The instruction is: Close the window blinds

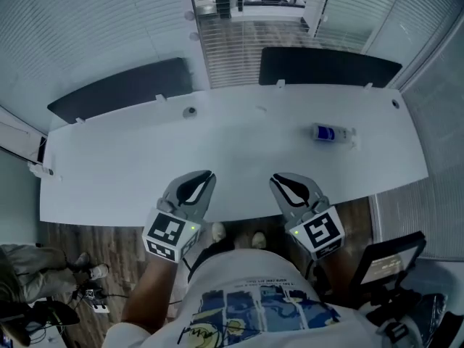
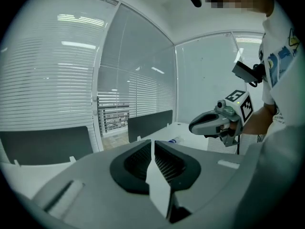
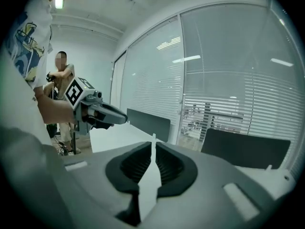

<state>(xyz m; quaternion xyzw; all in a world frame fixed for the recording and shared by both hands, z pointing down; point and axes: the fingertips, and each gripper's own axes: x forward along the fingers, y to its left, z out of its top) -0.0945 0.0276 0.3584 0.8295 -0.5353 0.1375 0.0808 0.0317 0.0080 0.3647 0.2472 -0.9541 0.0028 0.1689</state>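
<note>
Currently both grippers hover over the near edge of the counter [image 1: 232, 147], well short of the window. The left gripper [image 1: 205, 180] has its jaws together with nothing between them, and so does the right gripper [image 1: 281, 183].

The task's blinds [image 1: 239, 42] hang past the far edge of the counter, in the gap between two dark partition panels [image 1: 123, 89]. Their slats are tilted open, with the room behind showing through. The blinds on the neighbouring panes look closed already.

Step in hand is probably the approach. No wand or cord can be made out in any view, so find it first. Reaching over the far edge looks long, so leaning in or stepping round may be needed. Part the jaws before arriving, clamp squarely on the control, then turn or pull steadily until the slats lie flat.

Writing: a small bottle [image 1: 332, 133] near the far right corner of the counter has a blue label, unreadable. The marker cubes show patterns only, and the shirt print is not legible.
</note>
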